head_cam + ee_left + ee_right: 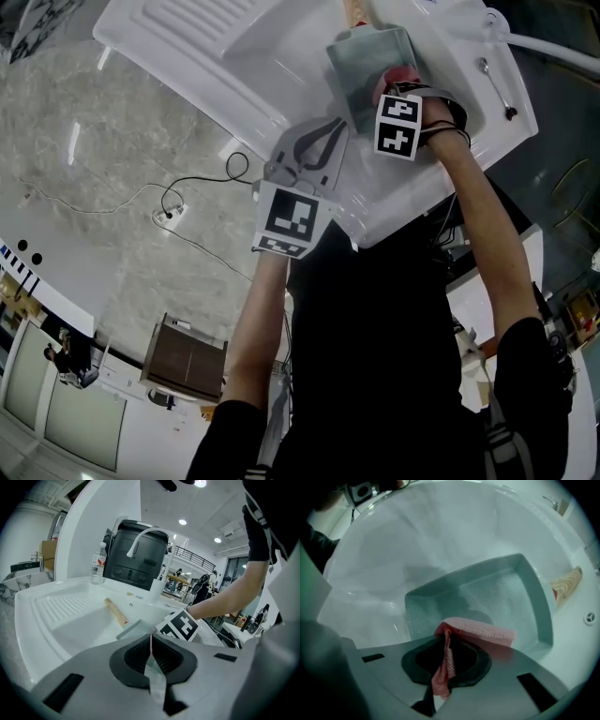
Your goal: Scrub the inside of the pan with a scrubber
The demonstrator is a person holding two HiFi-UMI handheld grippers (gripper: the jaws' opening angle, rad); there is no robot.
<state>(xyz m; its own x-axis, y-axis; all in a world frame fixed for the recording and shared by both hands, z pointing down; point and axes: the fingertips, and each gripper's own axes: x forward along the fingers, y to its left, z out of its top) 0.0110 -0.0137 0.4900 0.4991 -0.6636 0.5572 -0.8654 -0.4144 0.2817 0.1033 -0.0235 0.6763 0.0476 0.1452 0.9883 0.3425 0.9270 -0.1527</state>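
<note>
A square grey-green pan (487,599) with a wooden handle (567,585) lies in the white sink basin (440,536). My right gripper (447,634) is shut on a pink mesh scrubber (480,631) that rests low inside the pan. In the head view the pan (361,70) sits in the sink (281,56), with the scrubber (392,79) just above the right gripper's marker cube (398,127). My left gripper (328,131) is shut on the pan's near rim. In the left gripper view that rim (136,630) is pinched thin between the shut jaws of the left gripper (151,644).
A white faucet (140,536) arches over the sink's back, before a black machine (136,559). A water bottle (97,563) stands on the back ledge. The ribbed drainboard (65,606) lies to the left. A cable (169,197) runs over the marbled floor.
</note>
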